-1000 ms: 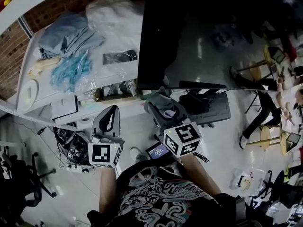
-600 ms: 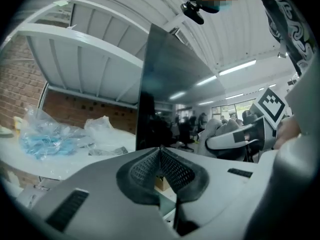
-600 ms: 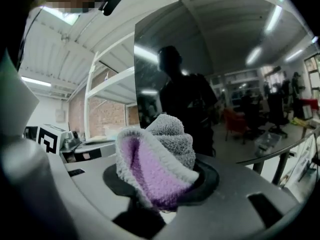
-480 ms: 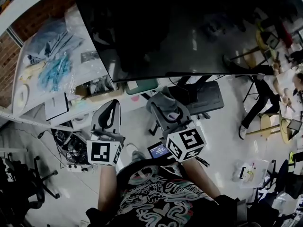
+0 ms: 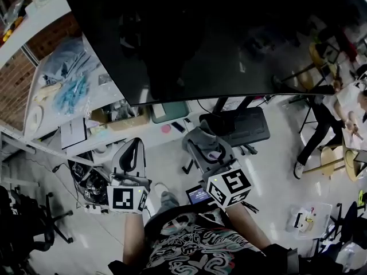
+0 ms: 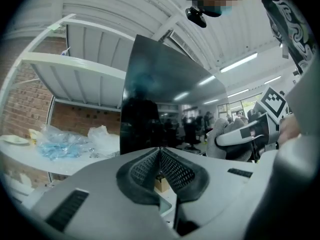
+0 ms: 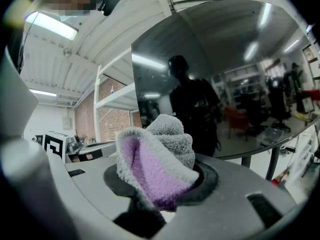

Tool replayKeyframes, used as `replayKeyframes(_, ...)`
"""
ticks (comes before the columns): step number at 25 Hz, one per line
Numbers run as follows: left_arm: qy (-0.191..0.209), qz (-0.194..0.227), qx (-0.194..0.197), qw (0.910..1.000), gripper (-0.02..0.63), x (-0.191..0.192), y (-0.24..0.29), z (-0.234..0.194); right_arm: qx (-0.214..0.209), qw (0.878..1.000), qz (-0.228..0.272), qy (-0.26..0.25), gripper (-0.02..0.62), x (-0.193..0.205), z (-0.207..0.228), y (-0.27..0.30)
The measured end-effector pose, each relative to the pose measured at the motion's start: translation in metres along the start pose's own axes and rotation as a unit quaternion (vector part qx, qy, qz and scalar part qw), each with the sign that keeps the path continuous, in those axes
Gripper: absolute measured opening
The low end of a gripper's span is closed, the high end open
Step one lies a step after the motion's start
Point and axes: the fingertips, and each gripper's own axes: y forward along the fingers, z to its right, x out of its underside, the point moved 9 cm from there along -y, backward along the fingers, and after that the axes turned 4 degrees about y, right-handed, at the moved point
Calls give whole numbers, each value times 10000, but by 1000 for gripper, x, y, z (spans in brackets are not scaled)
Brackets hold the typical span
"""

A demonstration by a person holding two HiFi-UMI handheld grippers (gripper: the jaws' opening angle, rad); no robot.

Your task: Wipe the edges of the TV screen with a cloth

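Observation:
A large black TV screen (image 5: 218, 33) fills the top of the head view; its glossy panel (image 7: 225, 79) mirrors the room, and its left edge (image 6: 150, 114) shows in the left gripper view. My right gripper (image 5: 202, 144) is shut on a grey and purple cloth (image 7: 157, 161), bunched between its jaws, below the screen's lower edge and apart from it. My left gripper (image 5: 131, 148) hangs lower left, its jaws closed together with nothing in them. The right gripper (image 6: 240, 134) with its cloth also shows in the left gripper view.
A white table (image 5: 51, 113) at left carries plastic bags and blue items (image 5: 71, 90). Under the screen are a black stand base (image 5: 235, 128), a green box (image 5: 169, 112) and cables. Chairs and people (image 5: 332, 119) are at right; an office chair (image 5: 23, 228) at lower left.
The view has shifted so the TV screen now fills more of the top. Both grippers sit a little lower in view, farther from the screen's bottom edge; the cloth stays gripped.

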Motion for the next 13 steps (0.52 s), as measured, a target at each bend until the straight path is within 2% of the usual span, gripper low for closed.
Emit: replayKeyframes(13,98,116,-87,9998,17,-9,-32,24,-354,9994,7,59,193,2,-10,-33)
